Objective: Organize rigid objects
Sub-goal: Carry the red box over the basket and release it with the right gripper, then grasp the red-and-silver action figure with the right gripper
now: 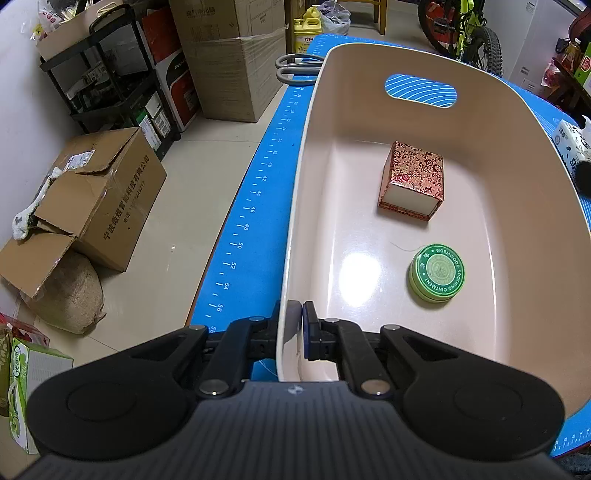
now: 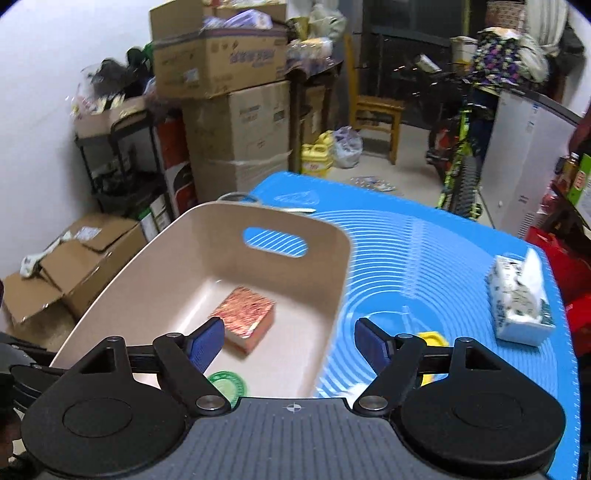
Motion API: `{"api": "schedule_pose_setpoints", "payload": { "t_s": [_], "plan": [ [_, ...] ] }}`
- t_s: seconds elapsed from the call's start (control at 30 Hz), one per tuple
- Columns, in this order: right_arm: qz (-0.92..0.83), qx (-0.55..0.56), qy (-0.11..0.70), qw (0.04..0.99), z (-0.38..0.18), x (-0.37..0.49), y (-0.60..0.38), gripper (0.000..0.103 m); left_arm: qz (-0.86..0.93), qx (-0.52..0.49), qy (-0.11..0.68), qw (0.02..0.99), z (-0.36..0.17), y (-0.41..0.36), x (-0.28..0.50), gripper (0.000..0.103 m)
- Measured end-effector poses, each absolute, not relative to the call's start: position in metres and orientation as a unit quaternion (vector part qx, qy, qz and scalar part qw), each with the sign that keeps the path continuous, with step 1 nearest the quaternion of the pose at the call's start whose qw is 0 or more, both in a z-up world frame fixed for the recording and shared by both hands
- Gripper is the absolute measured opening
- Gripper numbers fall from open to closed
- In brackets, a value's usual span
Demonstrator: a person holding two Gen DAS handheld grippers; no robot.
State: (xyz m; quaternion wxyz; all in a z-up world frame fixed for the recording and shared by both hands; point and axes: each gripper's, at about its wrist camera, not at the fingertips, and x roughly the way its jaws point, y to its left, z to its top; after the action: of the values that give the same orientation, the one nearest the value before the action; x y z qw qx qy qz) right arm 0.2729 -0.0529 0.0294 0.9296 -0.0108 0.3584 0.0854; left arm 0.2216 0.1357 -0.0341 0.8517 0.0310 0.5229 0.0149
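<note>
A beige plastic basket stands on the blue mat. Inside it lie a red-and-gold patterned box and a round green ointment tin. My left gripper is shut on the basket's near left rim, one pad on each side of the wall. My right gripper hangs open above the basket's near right part, with nothing between its blue pads. A yellow object lies on the mat, half hidden behind the right finger.
A tissue pack lies on the mat at the right. Grey-handled scissors rest on the mat beyond the basket. Cardboard boxes, a black shelf and a bicycle crowd the floor around the table.
</note>
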Motion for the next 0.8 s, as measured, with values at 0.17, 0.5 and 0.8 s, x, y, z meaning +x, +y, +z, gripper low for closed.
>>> {"api": "schedule_pose_setpoints", "payload": {
  "t_s": [0.17,0.5,0.8],
  "plan": [
    [0.046,0.012,0.357,0.933,0.031,0.273,-0.092,0.081,0.016,0.032,0.523,0.852,-0.034,0.135,0.222,0.010],
    [-0.050,0.037,0.390,0.918,0.003,0.269,-0.157,0.081,0.016,0.035,0.523,0.851,-0.034,0.134,0.222,0.010],
    [-0.095,0.092,0.453,0.882,-0.041,0.268,-0.197,0.077,0.018,0.038,0.523,0.851,-0.034,0.133,0.223,0.010]
  ]
}}
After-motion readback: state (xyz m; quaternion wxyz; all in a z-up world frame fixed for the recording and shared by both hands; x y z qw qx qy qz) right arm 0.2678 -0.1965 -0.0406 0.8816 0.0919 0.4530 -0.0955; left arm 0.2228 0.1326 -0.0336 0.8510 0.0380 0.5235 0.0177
